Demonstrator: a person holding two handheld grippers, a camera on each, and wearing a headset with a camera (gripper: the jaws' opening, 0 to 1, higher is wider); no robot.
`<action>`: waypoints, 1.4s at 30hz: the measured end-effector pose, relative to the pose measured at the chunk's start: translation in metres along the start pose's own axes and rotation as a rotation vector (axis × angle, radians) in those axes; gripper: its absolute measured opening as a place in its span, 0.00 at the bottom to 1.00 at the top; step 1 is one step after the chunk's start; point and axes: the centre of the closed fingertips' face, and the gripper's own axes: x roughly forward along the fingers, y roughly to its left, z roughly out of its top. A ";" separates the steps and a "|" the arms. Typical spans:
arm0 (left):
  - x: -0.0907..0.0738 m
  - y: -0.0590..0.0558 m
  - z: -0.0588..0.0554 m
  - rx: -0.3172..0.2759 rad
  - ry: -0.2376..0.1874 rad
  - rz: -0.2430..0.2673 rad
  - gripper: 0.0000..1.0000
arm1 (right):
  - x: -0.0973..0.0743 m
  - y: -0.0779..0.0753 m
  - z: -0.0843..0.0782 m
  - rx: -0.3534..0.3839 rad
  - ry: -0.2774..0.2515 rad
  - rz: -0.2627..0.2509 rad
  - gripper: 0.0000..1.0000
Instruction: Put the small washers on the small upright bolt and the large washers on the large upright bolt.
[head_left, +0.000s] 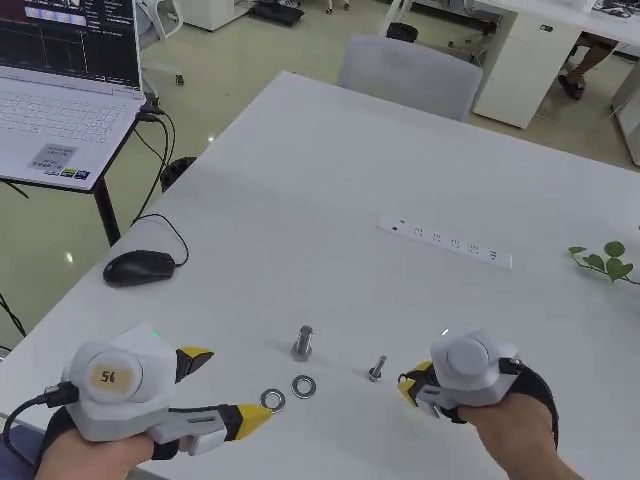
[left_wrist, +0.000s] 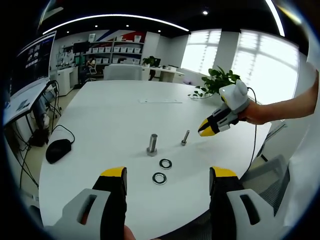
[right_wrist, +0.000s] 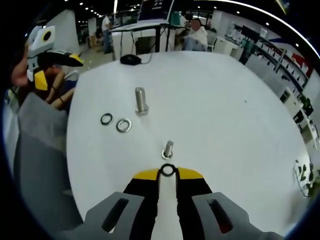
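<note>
One small washer (right_wrist: 168, 165) pinched in right gripper (right_wrist: 168, 175), partly hidden | left gripper (left_wrist: 168, 173) spread wide

Two washers (head_left: 304, 386) before large bolt (head_left: 302, 343)

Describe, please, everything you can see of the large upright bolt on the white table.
The large bolt looks like silver-grey metal. It stands upright on its wide head, which rests on the white table, and its thick shaft points up. The shaft is bare, with no washer on it. A washer and a second washer lie flat on the table close by, on the person's side, apart from it. The small bolt stands apart, to its right in the head view. Only the table touches it.
</note>
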 end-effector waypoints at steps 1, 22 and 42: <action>0.000 0.001 0.000 0.000 0.000 0.001 0.66 | 0.000 -0.002 0.003 -0.006 -0.002 0.000 0.14; 0.000 0.004 -0.003 -0.019 -0.006 0.010 0.66 | 0.017 -0.003 0.027 -0.112 0.055 0.070 0.14; -0.001 0.008 -0.004 -0.028 -0.006 0.018 0.66 | 0.027 -0.001 0.024 -0.139 0.105 0.085 0.14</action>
